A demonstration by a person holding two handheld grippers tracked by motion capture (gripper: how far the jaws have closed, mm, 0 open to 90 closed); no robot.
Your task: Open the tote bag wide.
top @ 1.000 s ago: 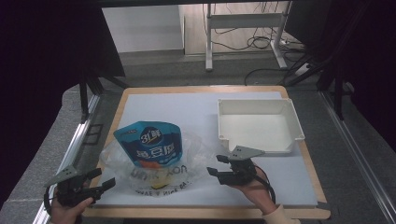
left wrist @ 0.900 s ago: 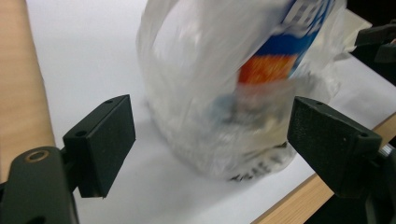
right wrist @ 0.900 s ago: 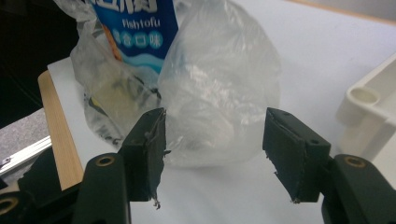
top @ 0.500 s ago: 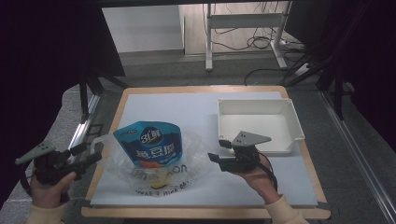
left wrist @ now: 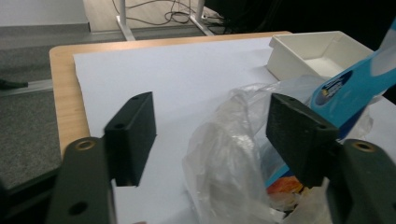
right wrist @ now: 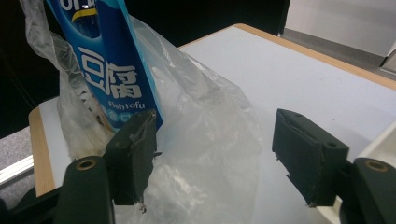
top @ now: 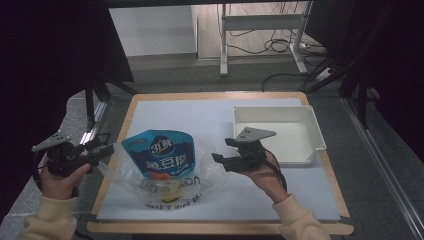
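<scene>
Clear plastic bag (top: 165, 175) with upright blue pouch (top: 159, 154) blocks the mat's near-centre. White tray (top: 280, 131) occupies the far right. Bare white mat (top: 185, 117) behind the bag leaves open passage.

The pouch (left wrist: 355, 88) runs off the right edge in the left gripper view; its lower half sits veiled behind the crinkled bag (left wrist: 229, 154), contents there unreadable.

Grey floor (top: 165, 75), white wall (top: 150, 30); metal table legs (top: 225, 45), trailing cables (top: 260, 45)
</scene>
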